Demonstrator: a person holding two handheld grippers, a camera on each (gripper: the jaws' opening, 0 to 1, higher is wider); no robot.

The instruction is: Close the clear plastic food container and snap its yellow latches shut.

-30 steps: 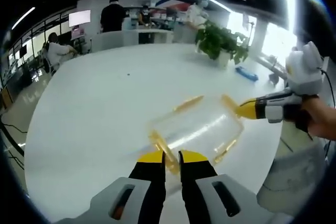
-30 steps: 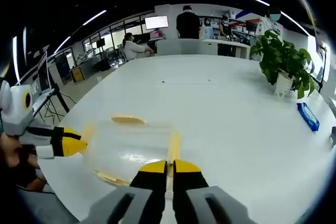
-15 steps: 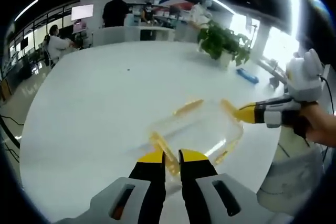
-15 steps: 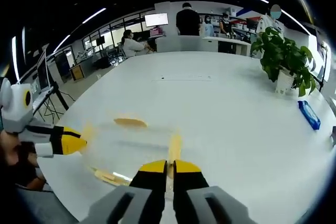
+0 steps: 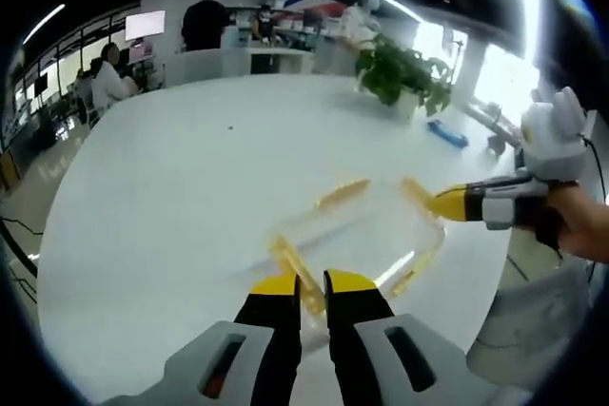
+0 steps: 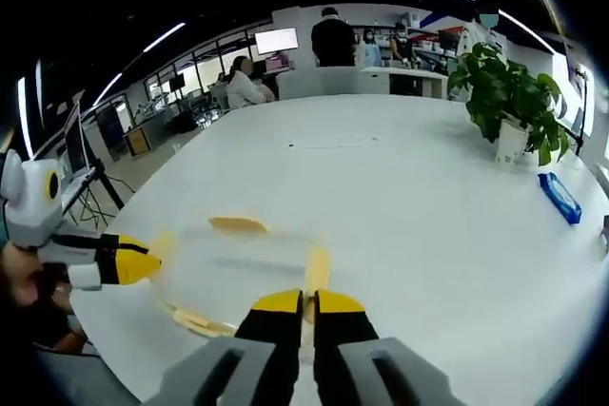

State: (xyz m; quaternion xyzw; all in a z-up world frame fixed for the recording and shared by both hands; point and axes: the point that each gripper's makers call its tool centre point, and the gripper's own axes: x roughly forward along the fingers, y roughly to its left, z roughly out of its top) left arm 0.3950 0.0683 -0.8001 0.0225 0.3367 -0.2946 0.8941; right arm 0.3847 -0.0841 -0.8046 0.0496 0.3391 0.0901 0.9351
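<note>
The clear plastic food container point(image 5: 357, 230) lies on the white table point(image 5: 181, 168), with yellow latches on its sides. My left gripper point(image 5: 312, 284) is shut on the near yellow latch point(image 5: 293, 265), which runs into the narrow gap between its jaws. From the right, my right gripper point(image 5: 440, 203) meets the opposite latch point(image 5: 417, 193). In the right gripper view the container point(image 6: 238, 263) sits low and left of centre. There my right gripper point(image 6: 308, 303) is shut on a yellow latch point(image 6: 317, 268). The left gripper point(image 6: 143, 263) touches the container's far end from the left.
A potted plant point(image 5: 404, 78) and a flat blue object point(image 5: 447, 133) stand farther along the table, also seen as the plant point(image 6: 509, 92) and the blue object point(image 6: 557, 202). People point(image 5: 205, 26) stand at a counter beyond the table. The table edge runs close behind each gripper.
Both grippers keep their hold on the latches. The glare on the container's lid has faded and it looks flatter. Both views have shifted only slightly.
</note>
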